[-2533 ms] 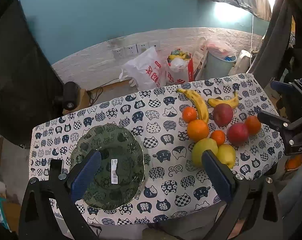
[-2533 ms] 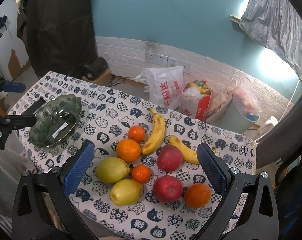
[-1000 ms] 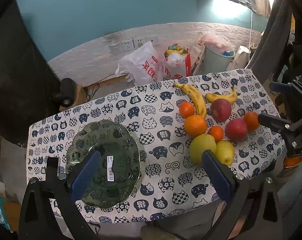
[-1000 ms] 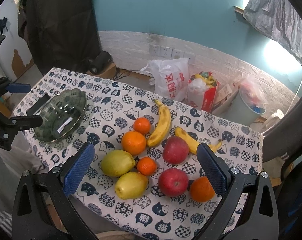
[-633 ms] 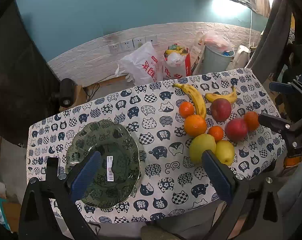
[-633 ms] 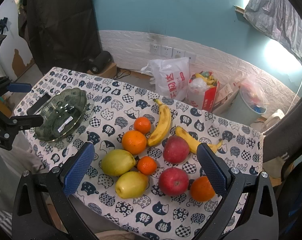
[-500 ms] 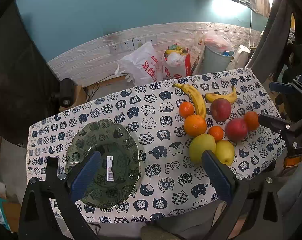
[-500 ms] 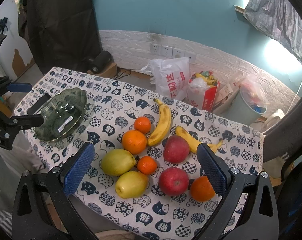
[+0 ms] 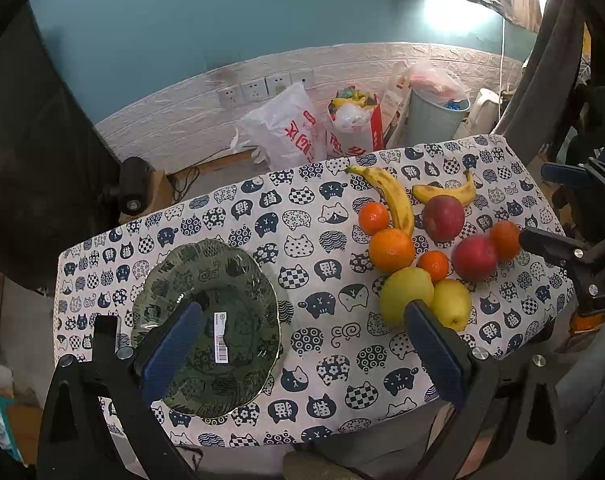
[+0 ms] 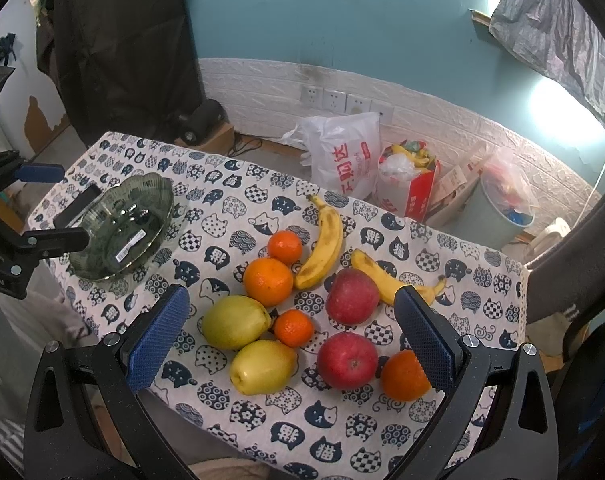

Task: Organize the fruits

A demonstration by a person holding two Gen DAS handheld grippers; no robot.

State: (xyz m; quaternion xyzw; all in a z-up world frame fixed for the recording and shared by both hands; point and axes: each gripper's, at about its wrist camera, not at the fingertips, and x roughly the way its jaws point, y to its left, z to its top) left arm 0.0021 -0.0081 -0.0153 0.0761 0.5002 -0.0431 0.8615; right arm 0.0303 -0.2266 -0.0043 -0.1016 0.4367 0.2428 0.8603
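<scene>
Right wrist view: my right gripper (image 10: pixel 290 336) hangs wide apart over firm, smooth pears (image 10: pixel 235 322); I would hold the middle, bowl (image 10: pixel 122 228) well apart.

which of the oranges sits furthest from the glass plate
The orange at the table's near right corner, beside the front red apple; the other three cluster nearer the green glass plate.

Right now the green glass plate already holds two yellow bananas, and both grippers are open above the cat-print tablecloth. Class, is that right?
Not quite. The green glass plate holds no fruit; the two yellow bananas lie on the cat-print tablecloth, as the right wrist view shows. The left gripper and right gripper are indeed open.
</scene>
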